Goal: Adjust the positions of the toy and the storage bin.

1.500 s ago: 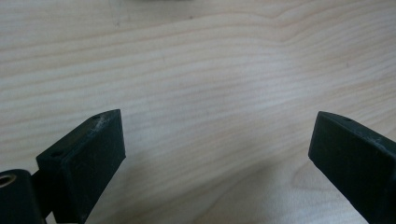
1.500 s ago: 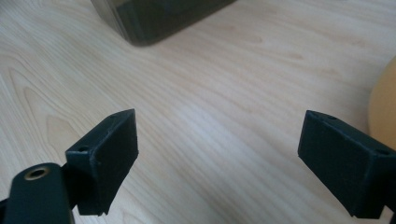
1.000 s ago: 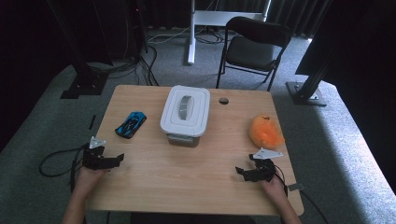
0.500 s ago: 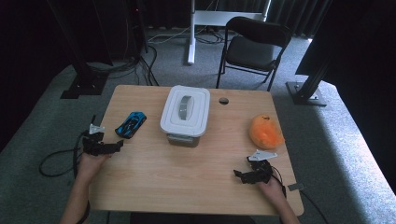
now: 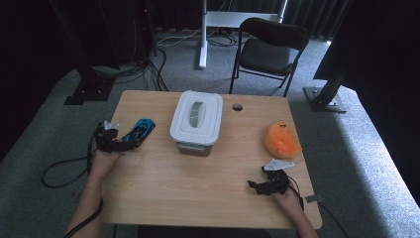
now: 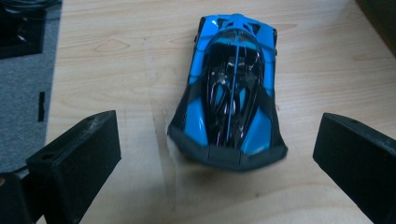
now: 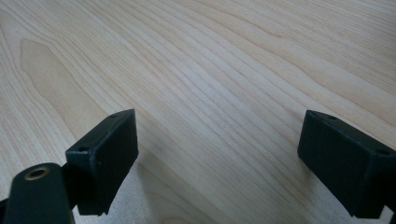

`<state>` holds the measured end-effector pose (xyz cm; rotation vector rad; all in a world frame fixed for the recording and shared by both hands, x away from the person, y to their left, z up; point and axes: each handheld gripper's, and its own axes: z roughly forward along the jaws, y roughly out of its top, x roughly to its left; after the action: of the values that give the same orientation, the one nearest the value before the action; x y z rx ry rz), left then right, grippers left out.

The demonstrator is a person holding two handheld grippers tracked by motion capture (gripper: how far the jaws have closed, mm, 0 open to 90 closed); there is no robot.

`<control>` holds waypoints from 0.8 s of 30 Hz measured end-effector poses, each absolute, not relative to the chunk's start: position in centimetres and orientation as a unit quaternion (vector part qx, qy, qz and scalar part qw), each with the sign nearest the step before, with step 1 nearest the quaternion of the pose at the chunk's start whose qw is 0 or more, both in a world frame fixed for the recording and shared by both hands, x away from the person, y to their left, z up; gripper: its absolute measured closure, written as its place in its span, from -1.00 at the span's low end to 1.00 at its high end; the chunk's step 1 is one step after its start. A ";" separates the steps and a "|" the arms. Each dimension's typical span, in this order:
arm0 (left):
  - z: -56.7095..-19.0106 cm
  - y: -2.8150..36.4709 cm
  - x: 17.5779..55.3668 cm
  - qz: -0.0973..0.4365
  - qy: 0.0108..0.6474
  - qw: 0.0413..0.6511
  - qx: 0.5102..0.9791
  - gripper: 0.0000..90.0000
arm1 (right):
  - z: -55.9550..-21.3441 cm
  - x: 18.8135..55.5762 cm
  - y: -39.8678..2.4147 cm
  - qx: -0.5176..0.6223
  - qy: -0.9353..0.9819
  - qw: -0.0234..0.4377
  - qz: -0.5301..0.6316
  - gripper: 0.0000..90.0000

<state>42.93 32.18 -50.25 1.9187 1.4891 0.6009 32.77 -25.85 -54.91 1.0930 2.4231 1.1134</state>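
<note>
A glossy blue toy car (image 6: 231,88) sits on the pale wood-grain worktop (image 7: 224,70) between the left gripper's (image 6: 215,154) released jaws; the right gripper's (image 7: 219,158) blocky jaws gape too.

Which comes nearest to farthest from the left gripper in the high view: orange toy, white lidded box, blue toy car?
1. blue toy car, right at the left gripper, near the table's left edge.
2. white lidded box, mid-table.
3. orange toy, far right side.

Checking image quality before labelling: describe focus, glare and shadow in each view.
High view: soft overall, dark surroundings, evenly lit table. Left gripper view: blue toy car sharp, glare streaks on its canopy, faint shadow underneath. Right gripper view: wood grain crisp, jaws slightly soft.
</note>
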 end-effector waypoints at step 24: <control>-51.9 30.6 48.2 0.195 0.557 0.271 0.760 -0.97 | -54.9 32.9 -26.1 0.380 0.830 0.121 0.390 -0.74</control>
<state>48.17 30.60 -51.91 2.0483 1.5001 0.5265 32.86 -26.06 -54.90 1.1105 2.4226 1.1401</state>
